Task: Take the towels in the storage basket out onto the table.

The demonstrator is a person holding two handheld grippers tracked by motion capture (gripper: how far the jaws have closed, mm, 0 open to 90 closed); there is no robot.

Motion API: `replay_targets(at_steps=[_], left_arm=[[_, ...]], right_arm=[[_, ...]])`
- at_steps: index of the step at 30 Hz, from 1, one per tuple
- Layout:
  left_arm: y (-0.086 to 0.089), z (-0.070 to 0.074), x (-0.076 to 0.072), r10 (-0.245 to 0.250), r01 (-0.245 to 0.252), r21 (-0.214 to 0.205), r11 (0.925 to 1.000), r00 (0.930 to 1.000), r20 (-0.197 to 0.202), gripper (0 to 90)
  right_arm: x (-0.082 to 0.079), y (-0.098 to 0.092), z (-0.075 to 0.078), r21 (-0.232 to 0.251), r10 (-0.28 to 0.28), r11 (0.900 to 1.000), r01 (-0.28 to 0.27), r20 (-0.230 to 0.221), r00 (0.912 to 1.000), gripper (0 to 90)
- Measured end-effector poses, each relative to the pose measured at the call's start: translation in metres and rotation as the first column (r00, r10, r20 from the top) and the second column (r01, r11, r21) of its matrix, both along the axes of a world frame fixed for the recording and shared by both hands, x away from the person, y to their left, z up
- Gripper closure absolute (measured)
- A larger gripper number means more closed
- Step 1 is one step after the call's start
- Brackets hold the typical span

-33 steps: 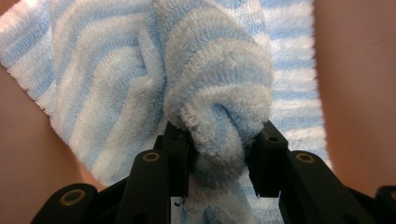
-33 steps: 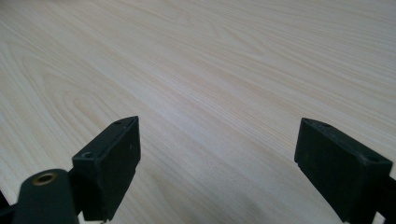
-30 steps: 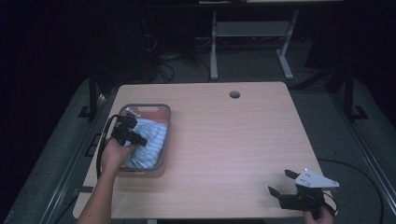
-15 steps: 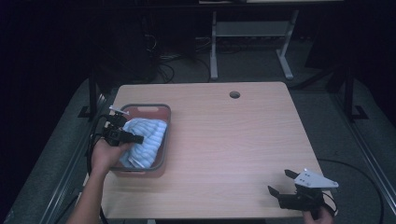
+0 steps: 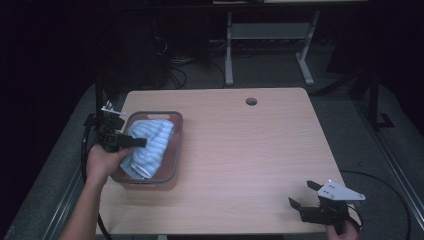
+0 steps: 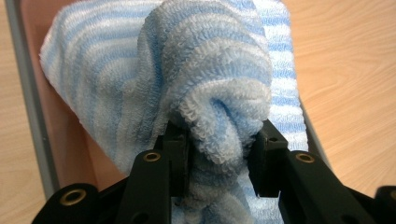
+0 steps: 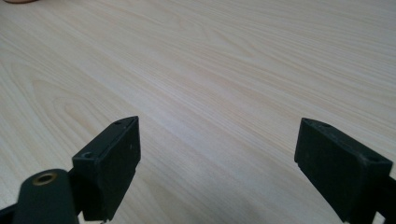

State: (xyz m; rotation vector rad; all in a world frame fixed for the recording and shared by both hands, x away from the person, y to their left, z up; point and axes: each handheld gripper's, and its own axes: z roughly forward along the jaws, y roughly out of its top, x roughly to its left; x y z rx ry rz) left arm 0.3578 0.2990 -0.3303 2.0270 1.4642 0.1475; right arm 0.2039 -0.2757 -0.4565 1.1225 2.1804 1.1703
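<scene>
A blue-and-white striped towel [image 5: 152, 142] lies bunched in a tray with a grey rim [image 5: 178, 145] on the left side of the wooden table. My left gripper [image 5: 136, 142] reaches over the tray's left edge from a hand. In the left gripper view the gripper [image 6: 217, 154] is shut on a thick fold of the towel [image 6: 205, 70], and the tray's grey wall [image 6: 28, 93] runs along the left. My right gripper [image 5: 301, 193] rests near the table's front right corner. In its own view the gripper [image 7: 217, 149] stands open over bare wood.
The table has a round cable hole [image 5: 251, 101] near its far edge. A white metal frame [image 5: 229, 55] and loose cables [image 5: 175, 65] stand on the floor beyond the table. Bare wood [image 5: 250, 160] stretches between the tray and my right gripper.
My left gripper has drawn back to the left, toward the tray's left edge, and the towel's near fold has followed it. The right gripper has stayed put.
</scene>
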Motion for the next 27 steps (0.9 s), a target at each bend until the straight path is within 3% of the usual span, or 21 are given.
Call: replay_targets(at_steps=[10,21,27], left_arm=[[0.000,0.018,-0.002,0.009,-0.009,-0.014,0.9999,0.9995,0.029,64.9],[-0.015,0.043,-0.001,-0.015,0.017,-0.031,0.9994,0.9982,0.058,64.9],[-0.024,0.058,0.001,-0.031,0.032,-0.020,0.9993,0.9970,0.071,64.9]], right_arm=[[0.001,0.001,-0.001,-0.003,0.001,1.0000,-0.001,-0.003,1.0000,13.7],[0.002,-0.003,0.000,0.001,-0.004,1.0000,0.004,0.006,1.0000,13.8],[0.002,-0.002,0.000,0.004,-0.003,1.0000,0.003,-0.003,1.0000,13.7]])
